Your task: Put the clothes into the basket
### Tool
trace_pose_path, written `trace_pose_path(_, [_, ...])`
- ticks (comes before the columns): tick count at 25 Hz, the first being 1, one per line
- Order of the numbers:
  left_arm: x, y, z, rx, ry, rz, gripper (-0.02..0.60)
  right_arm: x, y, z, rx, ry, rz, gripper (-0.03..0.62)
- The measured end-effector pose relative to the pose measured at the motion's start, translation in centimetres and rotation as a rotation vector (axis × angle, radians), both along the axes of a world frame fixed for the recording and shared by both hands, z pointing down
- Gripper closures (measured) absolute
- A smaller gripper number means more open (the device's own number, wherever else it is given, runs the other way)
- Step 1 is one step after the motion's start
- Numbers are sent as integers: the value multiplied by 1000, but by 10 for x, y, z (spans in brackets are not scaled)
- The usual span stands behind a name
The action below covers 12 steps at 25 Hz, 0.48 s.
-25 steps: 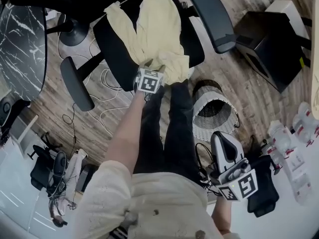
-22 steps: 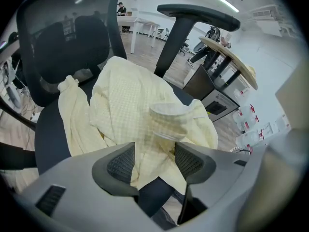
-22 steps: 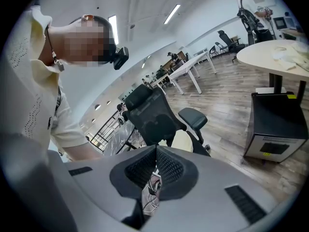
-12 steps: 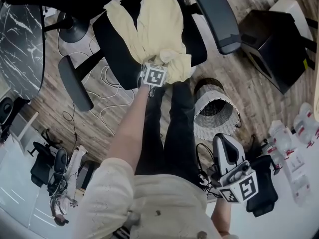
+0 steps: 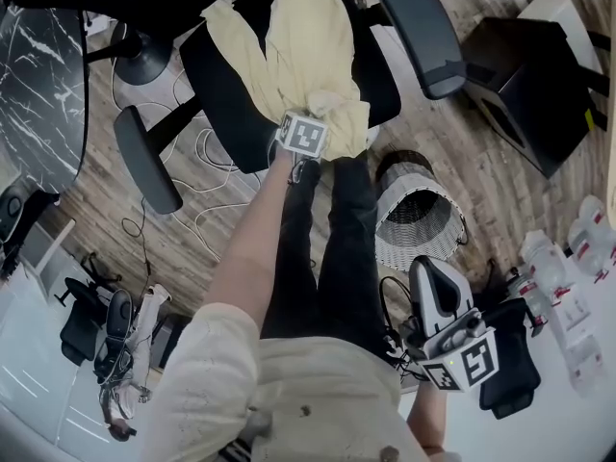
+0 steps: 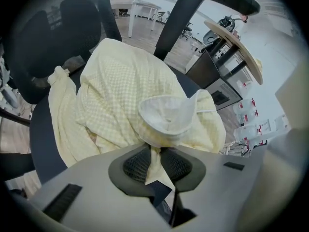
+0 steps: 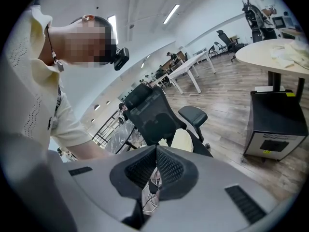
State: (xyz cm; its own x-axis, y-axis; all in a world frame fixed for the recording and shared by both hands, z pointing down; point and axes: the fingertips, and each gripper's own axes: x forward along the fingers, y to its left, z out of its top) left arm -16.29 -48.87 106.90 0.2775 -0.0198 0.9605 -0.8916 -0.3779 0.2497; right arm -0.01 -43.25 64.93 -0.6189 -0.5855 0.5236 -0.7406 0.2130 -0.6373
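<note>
A pale yellow checked garment [image 5: 308,46] lies draped over the seat of a black office chair [image 5: 221,85]. My left gripper [image 5: 313,123] points steeply down at the garment's near edge. Its jaws have just been closing, and in the left gripper view a fold of the yellow garment [image 6: 120,95] is pinched between the pads of the left gripper [image 6: 154,161]. The white wicker basket [image 5: 416,221] stands on the floor right of the chair, and its rim [image 6: 236,149] also shows. My right gripper [image 5: 429,268] hangs low at the right, shut [image 7: 155,170] and empty, facing the chair [image 7: 149,115].
A black cabinet [image 5: 525,75] stands at the far right beside a round table edge. White bottles [image 5: 587,239] sit at the right, with a black bag [image 5: 510,354] below them. Cables [image 5: 207,210] trail on the wood floor left of the chair. A marble-topped table [image 5: 43,85] is far left.
My left gripper has shifted a little up and to the right, onto the garment's near edge, and the cloth there is bunched. The right gripper has stayed put.
</note>
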Motion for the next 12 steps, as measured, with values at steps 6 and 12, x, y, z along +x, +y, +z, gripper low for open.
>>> trace_pose_path(6, [-2, 7, -17, 34, 17, 3, 518, 1, 6, -8, 17, 5, 13, 584])
trace_pose_path(12, [-8, 16, -40, 43, 30, 13, 520, -11, 8, -26, 62, 8, 8, 585])
